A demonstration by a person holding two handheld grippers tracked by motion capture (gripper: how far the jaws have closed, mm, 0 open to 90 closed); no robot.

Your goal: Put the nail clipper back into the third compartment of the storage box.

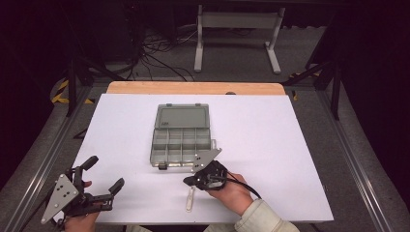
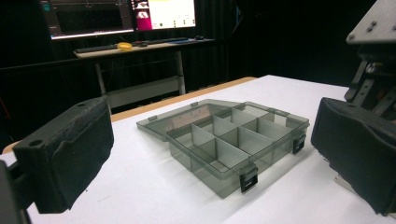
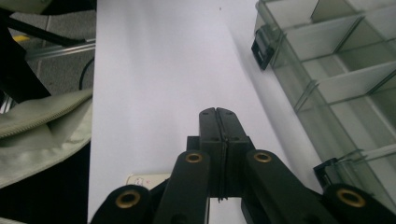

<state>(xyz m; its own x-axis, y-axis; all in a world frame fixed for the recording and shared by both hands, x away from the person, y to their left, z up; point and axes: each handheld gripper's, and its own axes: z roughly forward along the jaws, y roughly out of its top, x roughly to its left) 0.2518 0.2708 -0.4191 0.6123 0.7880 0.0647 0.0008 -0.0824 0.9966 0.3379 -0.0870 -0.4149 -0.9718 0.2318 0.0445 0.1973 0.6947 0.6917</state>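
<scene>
A white sheet (image 1: 270, 145) covered the worktop, leaving a strip of bare wood (image 1: 193, 88) along the far edge. Beyond it, on the grey floor (image 1: 232, 53), stood the white legs of a desk frame (image 1: 237, 29), with a tangle of dark cables (image 1: 154, 53) to its left. Metal rails (image 1: 358, 164) ran along both sides of the worktop. In the left gripper view two lit monitors (image 2: 121, 16) stood on a far desk (image 2: 140, 46), with a yellow object (image 2: 124, 45) below them.
</scene>
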